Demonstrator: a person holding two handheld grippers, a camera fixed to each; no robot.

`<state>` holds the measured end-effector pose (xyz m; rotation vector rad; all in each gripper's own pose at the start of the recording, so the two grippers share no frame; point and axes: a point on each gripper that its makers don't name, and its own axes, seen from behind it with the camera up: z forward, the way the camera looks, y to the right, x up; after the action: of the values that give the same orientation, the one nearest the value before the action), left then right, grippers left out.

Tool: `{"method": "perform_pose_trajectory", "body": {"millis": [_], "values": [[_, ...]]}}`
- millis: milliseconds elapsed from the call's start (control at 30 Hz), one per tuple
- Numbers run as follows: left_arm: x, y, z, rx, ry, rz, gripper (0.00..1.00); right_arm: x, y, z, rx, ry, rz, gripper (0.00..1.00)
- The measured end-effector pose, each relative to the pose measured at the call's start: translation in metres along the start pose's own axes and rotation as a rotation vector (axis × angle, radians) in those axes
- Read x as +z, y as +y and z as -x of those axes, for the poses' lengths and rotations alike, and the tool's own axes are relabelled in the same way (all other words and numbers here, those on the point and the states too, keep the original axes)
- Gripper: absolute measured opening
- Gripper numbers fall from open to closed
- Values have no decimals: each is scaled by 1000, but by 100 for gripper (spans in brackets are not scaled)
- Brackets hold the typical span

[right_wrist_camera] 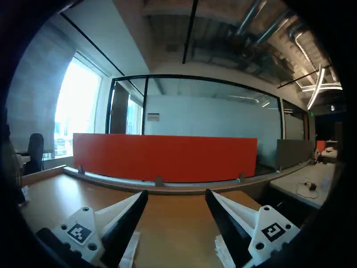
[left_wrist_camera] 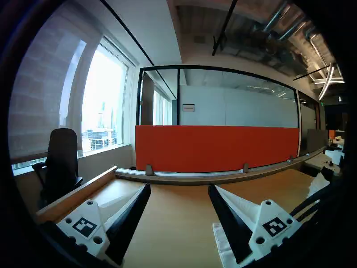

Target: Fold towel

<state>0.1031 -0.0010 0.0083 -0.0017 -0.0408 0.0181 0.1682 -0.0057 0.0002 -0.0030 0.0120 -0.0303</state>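
L gripper (left_wrist_camera: 178,187) fingers wide, empty | R gripper (right_wrist_camera: 176,192) same | 1 white towel (left_wrist_camera: 219,242) on counter (left_wrist_camera: 178,223) | 1 orange panel (left_wrist_camera: 214,147) | left gripper view: 1 chair (left_wrist_camera: 62,156)

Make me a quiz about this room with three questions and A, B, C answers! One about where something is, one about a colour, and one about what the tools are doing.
1. Where does the black chair stand?
A) beside the window
B) on top of the desk
C) behind the glass wall

2. What colour is the divider panel at the back of the desk?
A) blue
B) orange-red
C) green

3. How are the left tool and right tool?
A) both shut tight
B) one open, one shut
C) both open, holding nothing

Answers:
1 A: the chair sits next to the bright window.
2 B: the panel looks orange-red in both views.
3 C: bare desk shows between each tool's fingers, and the white towel lies underneath.
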Motion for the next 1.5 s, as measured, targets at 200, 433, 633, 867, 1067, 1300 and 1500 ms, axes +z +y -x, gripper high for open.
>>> {"method": "perform_pose_trajectory", "body": {"millis": [200, 433, 633, 867, 1067, 1300, 1500], "values": [[-3, -1, -27, 10, -12, 4, 95, -2, -5, -31, 4, -2, -8, 99], [-6, -1, -41, 17, -29, 17, 95, -5, -9, -54, -6, 2, -11, 99], [-5, 2, -39, 15, -54, 35, 95, -6, -11, -57, -16, -17, -17, 99], [-4, 9, -37, 47, -83, 69, 95, -6, -15, -53, -32, -51, -38, 99], [-4, 13, -33, 71, -113, 101, 95, -5, -26, -44, -51, -87, -102, 99], [-2, 26, -26, 113, -159, 175, 95, -5, -53, -34, -96, -146, -231, 100], [-1, 37, -16, 137, -198, 234, 95, -4, -69, -28, -107, -191, -316, 100]]}}
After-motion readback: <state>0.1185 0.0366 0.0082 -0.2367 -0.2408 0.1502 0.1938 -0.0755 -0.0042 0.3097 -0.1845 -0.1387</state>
